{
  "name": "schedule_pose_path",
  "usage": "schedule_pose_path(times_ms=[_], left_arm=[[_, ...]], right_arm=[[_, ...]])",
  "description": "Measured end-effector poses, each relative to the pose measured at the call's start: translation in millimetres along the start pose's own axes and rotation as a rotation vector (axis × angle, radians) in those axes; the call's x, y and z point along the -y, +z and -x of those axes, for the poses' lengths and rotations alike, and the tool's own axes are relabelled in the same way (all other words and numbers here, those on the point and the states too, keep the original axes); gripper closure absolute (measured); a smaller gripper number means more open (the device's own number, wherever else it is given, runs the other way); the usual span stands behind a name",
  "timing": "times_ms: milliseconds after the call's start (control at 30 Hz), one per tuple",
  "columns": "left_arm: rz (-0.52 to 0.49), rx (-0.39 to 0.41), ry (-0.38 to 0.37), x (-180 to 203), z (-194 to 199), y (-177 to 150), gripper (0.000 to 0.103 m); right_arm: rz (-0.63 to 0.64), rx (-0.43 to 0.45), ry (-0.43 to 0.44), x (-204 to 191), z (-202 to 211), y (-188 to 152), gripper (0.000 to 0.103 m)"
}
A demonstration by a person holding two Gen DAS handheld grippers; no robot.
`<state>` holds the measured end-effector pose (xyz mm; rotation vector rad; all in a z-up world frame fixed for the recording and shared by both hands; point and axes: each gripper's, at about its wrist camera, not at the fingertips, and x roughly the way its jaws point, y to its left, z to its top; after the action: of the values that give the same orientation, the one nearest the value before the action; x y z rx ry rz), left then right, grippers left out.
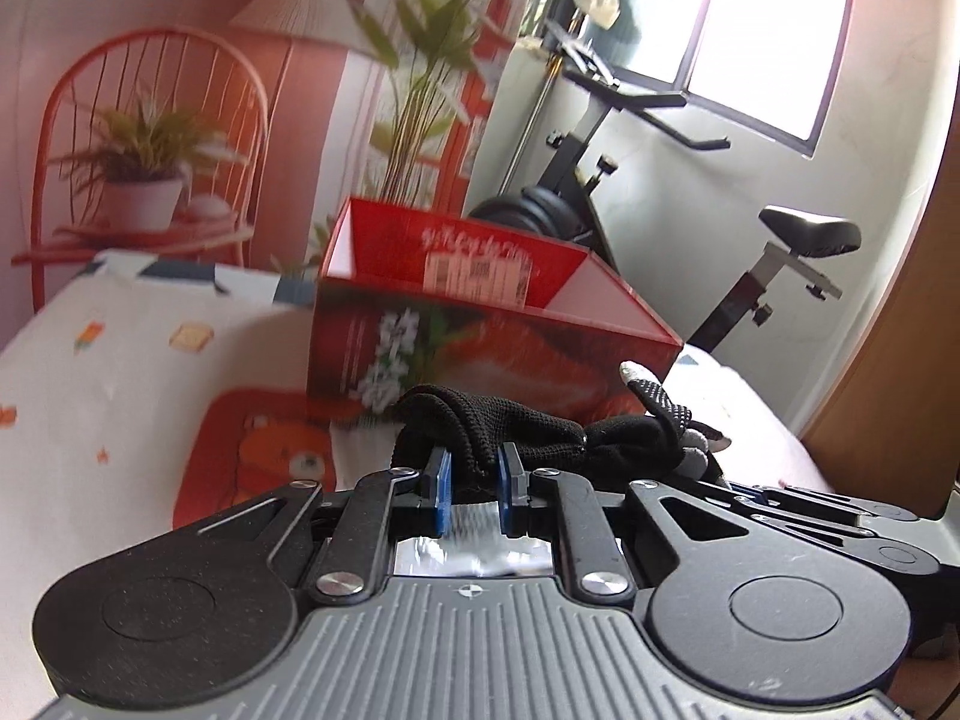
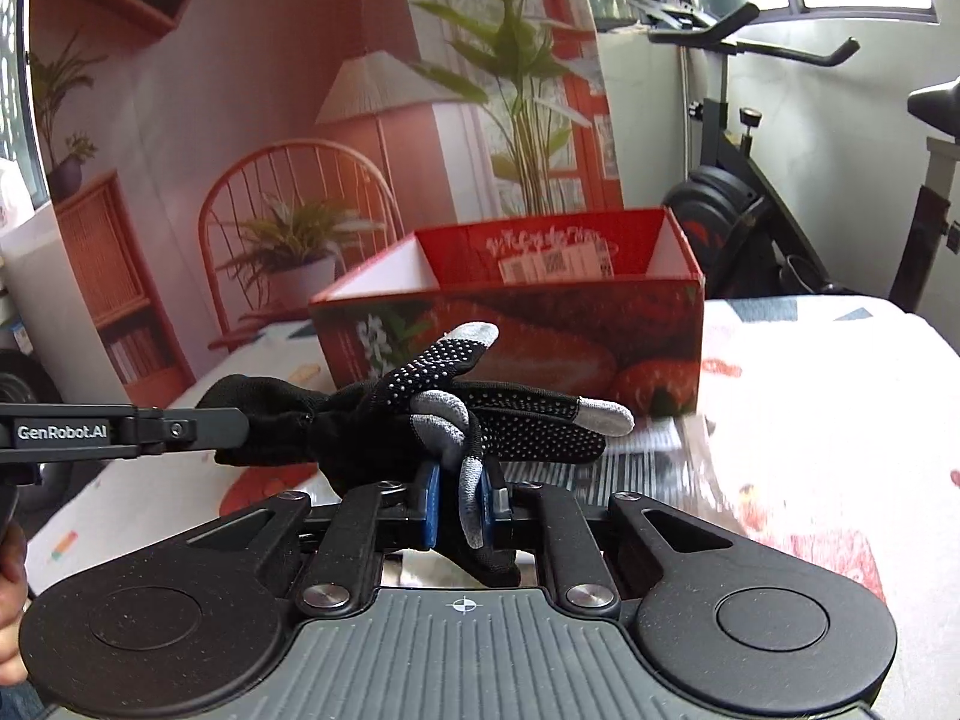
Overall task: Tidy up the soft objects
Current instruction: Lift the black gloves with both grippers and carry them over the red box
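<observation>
Both tongs, left and right, pinch the glove above the bed; next, carry it into the box.

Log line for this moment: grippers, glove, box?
left gripper: shut on glove cuff | right gripper: shut on glove fingers | black glove: held between both, off the bed | red box: open, behind glove

left gripper: black linkage arms | blue pads | silver screws | ribbed grey base | white "GenRobot.AI" lettering
</observation>
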<state>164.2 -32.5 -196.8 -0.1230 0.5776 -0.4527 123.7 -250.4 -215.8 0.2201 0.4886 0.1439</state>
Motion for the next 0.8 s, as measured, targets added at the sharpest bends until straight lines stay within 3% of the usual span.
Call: schedule_pose_path(times_ms=[467, 800], left_arm=[[-0.001, 0.141, 0.027, 8, -39, 86, 0.087], [0.008, 0.073, 0.053, 8, -101, 119, 0.087]], right_arm=[[-0.011, 0.036, -0.005, 14, -55, 105, 0.091], [-0.001, 0.005, -0.073, 38, -126, 135, 0.091]])
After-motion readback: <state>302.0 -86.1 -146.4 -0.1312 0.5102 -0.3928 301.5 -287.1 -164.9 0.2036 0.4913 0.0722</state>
